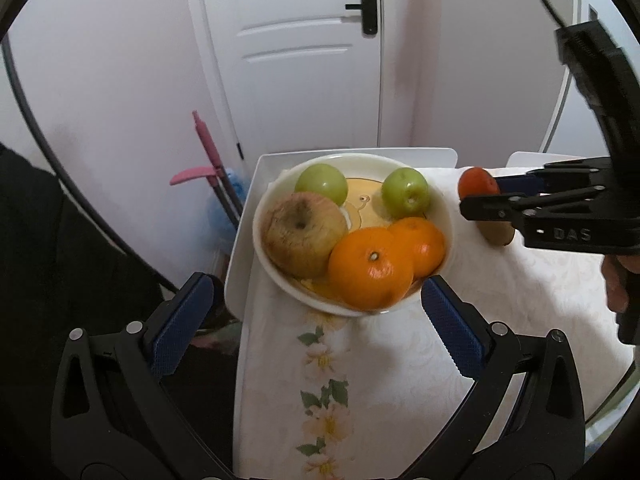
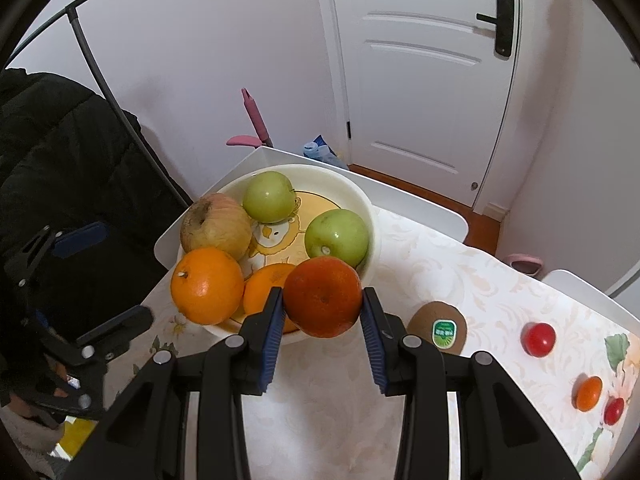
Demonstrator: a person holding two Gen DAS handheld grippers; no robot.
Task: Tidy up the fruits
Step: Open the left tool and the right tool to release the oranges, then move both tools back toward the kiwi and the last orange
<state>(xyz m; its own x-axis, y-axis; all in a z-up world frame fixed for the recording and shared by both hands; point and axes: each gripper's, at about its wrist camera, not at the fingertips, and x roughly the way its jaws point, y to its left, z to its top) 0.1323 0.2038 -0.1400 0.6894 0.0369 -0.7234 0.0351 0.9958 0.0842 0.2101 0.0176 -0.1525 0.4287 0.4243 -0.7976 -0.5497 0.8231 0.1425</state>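
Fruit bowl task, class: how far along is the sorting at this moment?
Done: the bowl holds two green apples, a wrinkled apple and two oranges. In hand: the right gripper clamps a dark orange; the left gripper is open. Left: kiwi and small tomatoes on the table.

Table (image 2: 500,292) – bowl (image 2: 370,216), kiwi (image 2: 438,326), small tomatoes (image 2: 539,339).

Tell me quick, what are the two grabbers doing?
Left gripper: open wide, holding nothing.
Right gripper: shut on the dark orange tangerine.
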